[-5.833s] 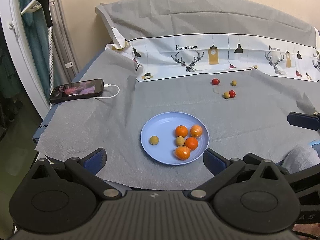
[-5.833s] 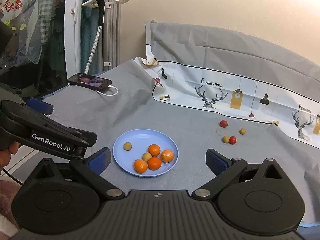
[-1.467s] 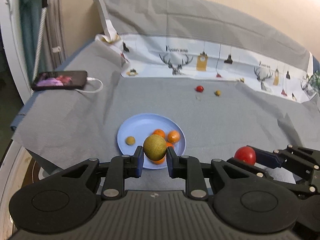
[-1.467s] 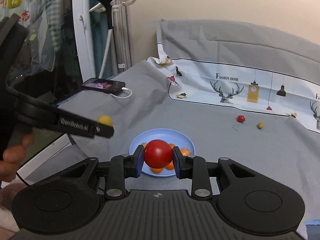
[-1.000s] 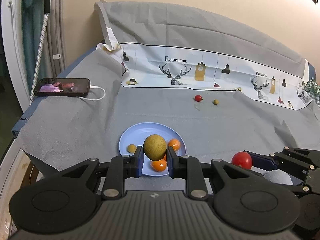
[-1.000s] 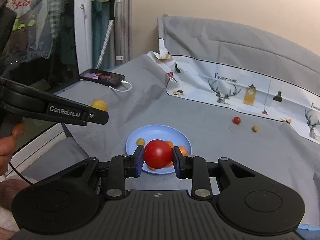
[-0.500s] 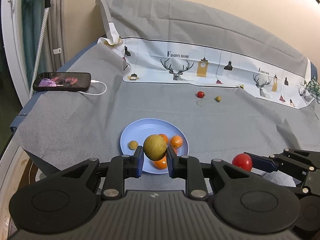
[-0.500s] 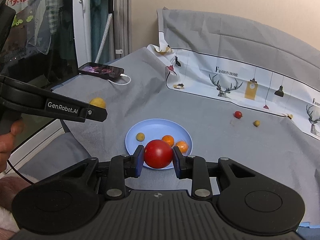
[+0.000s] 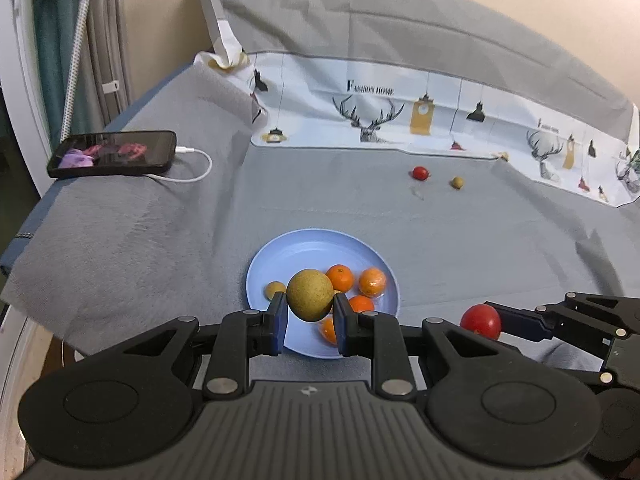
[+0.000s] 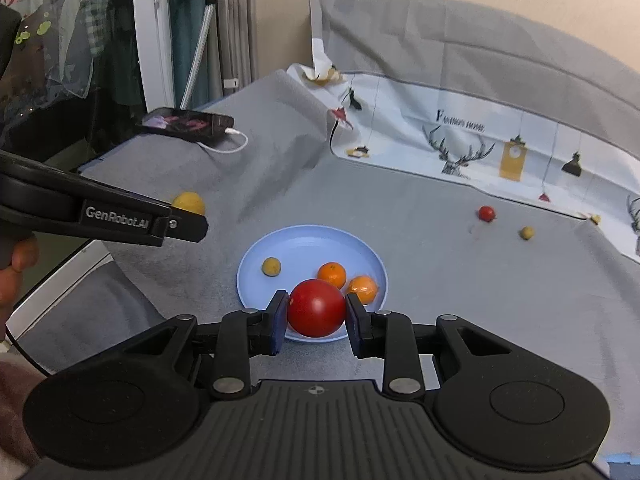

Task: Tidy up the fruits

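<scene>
My left gripper (image 9: 310,316) is shut on a yellow-green round fruit (image 9: 310,289) and holds it above the near edge of the blue plate (image 9: 308,250). My right gripper (image 10: 316,322) is shut on a red tomato (image 10: 316,307), also above the plate's near edge (image 10: 308,238). The plate holds several oranges (image 9: 340,277) and a small yellow-green fruit (image 10: 271,267). A small red tomato (image 9: 420,173) and a small yellow-green fruit (image 9: 456,182) lie on the grey cloth farther back. The right gripper with its tomato (image 9: 480,320) shows at the right of the left wrist view.
A phone (image 9: 114,154) on a white charging cable (image 9: 192,172) lies at the cloth's left edge. A patterned white cloth (image 9: 420,120) rises at the back. The table's left edge drops off beside a white frame (image 10: 156,40).
Both grippers have moved a little forward over the plate, each still holding its fruit. The plate looks slightly nearer and larger.
</scene>
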Motion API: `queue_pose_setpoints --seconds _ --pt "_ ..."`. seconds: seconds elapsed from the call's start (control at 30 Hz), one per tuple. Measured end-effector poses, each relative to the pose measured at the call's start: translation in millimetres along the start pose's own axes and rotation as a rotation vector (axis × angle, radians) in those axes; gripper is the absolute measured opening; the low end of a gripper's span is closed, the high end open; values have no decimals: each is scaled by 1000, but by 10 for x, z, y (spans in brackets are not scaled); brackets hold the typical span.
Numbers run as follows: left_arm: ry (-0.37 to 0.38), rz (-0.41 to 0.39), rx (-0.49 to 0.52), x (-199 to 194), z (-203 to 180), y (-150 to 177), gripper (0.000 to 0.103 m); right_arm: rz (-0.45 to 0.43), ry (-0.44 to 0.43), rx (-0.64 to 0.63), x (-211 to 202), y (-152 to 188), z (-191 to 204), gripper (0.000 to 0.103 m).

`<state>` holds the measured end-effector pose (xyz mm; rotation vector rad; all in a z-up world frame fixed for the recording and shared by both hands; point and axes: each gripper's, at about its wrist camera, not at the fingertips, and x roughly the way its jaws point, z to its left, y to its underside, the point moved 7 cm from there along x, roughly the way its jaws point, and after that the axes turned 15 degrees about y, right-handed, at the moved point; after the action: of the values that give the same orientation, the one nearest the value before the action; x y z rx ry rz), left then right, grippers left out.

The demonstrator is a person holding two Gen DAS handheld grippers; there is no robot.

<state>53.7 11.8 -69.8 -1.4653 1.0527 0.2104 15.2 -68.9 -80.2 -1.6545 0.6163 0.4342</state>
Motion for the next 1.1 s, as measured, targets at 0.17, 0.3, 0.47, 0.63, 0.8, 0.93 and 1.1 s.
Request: queue_pose_setpoints --seconds 0.17,0.3,0.47,0.63,0.8,0.93,1.1 --pt "-18 67 1 405 138 -83 26 33 -21 -19 391 -38 64 32" --pt "-30 110 15 715 229 -150 26 77 -29 -11 772 -55 65 32" --pt "-48 154 55 1084 323 -220 26 131 -32 -13 1221 -39 85 32" --pt "-60 183 43 1365 455 -259 26 157 -42 -33 1534 -32 170 32" --pt "-50 157 63 1424 489 -372 74 128 -67 -35 1642 -142 191 43" --pt "-79 64 98 1176 423 -408 102 125 -39 -52 1500 -130 124 72" --pt "-87 107 114 841 304 -148 103 163 -36 -36 1073 79 -10 86"
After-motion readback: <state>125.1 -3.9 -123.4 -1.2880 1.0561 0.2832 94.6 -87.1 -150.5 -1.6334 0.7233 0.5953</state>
